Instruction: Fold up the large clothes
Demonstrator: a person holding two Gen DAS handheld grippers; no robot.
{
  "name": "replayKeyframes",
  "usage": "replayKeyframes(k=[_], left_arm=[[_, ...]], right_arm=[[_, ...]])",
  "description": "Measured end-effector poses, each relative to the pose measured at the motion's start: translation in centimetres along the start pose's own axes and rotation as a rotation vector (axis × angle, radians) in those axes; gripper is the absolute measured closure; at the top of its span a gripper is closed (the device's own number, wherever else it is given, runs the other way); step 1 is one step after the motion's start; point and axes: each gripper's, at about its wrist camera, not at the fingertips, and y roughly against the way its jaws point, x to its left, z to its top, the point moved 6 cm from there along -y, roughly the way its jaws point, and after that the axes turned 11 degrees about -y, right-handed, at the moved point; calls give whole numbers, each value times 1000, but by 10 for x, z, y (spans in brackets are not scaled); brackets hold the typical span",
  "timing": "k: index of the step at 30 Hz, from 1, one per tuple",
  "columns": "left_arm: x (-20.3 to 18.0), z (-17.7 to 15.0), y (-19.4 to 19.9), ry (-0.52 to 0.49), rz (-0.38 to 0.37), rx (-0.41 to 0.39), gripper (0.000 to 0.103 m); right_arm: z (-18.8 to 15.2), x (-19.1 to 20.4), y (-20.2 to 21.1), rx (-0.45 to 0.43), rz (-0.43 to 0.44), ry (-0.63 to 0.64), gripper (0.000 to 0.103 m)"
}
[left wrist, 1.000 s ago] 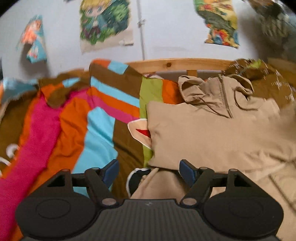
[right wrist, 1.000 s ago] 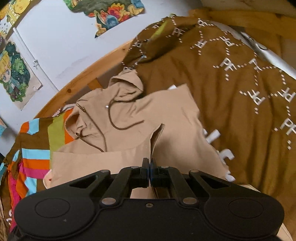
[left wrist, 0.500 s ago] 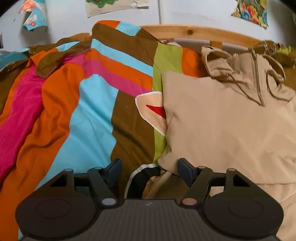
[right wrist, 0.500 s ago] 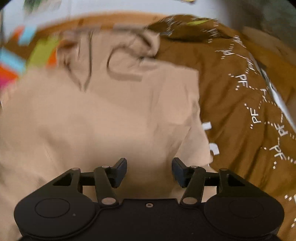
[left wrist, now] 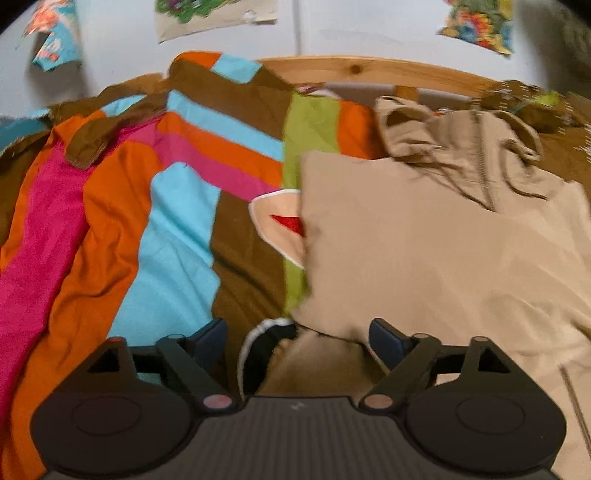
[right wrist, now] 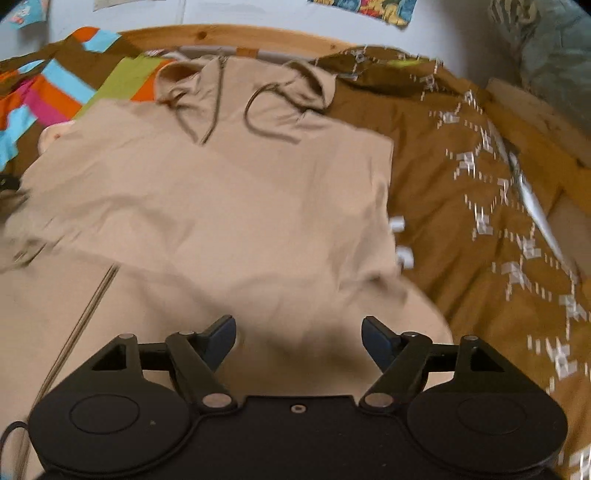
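Here a beige hoodie (right wrist: 229,206) lies across a striped bedspread (left wrist: 155,229) below a postered wall (left wrist: 332,33).

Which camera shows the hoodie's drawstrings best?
The right wrist view: both drawstrings hang clearly below the hood of the beige hoodie. In the left wrist view the drawstrings sit far right and blurred.

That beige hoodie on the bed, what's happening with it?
A person with a handheld gripper in each hand is folding the beige hoodie, which lies spread on a bed over a striped blanket and a brown patterned cover. The left gripper and the right gripper are both open above it, holding nothing.
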Motion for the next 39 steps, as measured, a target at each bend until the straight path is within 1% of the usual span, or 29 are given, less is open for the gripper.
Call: replayKeyframes(k=[4,5,7,10,12,14,16,17,18,20,23,27,29,30,31,32,33,34,35,36,37,38,39], left_arm=[[-23,-6,33,-101,-60,-36,0],[-30,-8,41,-131,-82,-44,1],[-51,-13,59,-237,-132,-54,1],[-83,-24,89,-415,-161,-87,1],[-102,-37,113,-526,-188,-109,1],[-114,-52,134,-577,-224,-100,1],[-123,-72,154,-617,-325,-56,1],[-127,-81,162,-642,-358,-46,1],[-132,-90,168,-686,-370,-38,1],[-143,-97,170,-753,-356,-19,1],[-156,-104,163,-795,-344,28,1],[-164,-121,153,-870,-326,74,1],[-168,-127,151,-892,-327,84,1],[-170,-128,152,-902,-327,80,1],[-171,-129,153,-909,-324,74,1],[-172,-130,154,-916,-320,68,1],[-172,-131,154,-924,-314,63,1],[-172,-131,154,-930,-309,60,2],[-173,-131,154,-935,-307,59,5],[-172,-130,153,-937,-301,58,6],[-172,-129,153,-938,-288,55,8],[-170,-128,154,-938,-267,46,9],[-169,-126,155,-938,-250,39,10]], right_arm=[[-29,-5,36,8,34,-33,10],[-36,-6,46,10,42,-30,9],[-52,-3,68,12,56,-1,4],[-71,1,93,5,61,68,1],[-84,4,104,10,57,128,1],[-99,7,111,11,42,192,1],[-114,9,113,21,35,239,1],[-119,9,111,24,31,253,1],[-124,10,109,25,20,267,1],[-132,13,102,36,-7,316,1],[-137,14,93,9,-39,392,1],[-132,9,79,-31,-69,381,1],[-127,8,73,-54,-78,359,2],[-125,8,73,-65,-74,347,6],[-121,8,73,-75,-58,324,15],[-119,8,74,-78,-38,301,21],[-116,8,75,-80,-19,275,31],[-112,8,78,-93,-5,242,38],[-108,7,81,-115,7,214,41],[-105,6,85,-134,16,192,50],[-101,3,89,-157,26,156,62],[-96,-1,92,-176,23,120,70],[-92,-4,96,-186,32,83,72]])
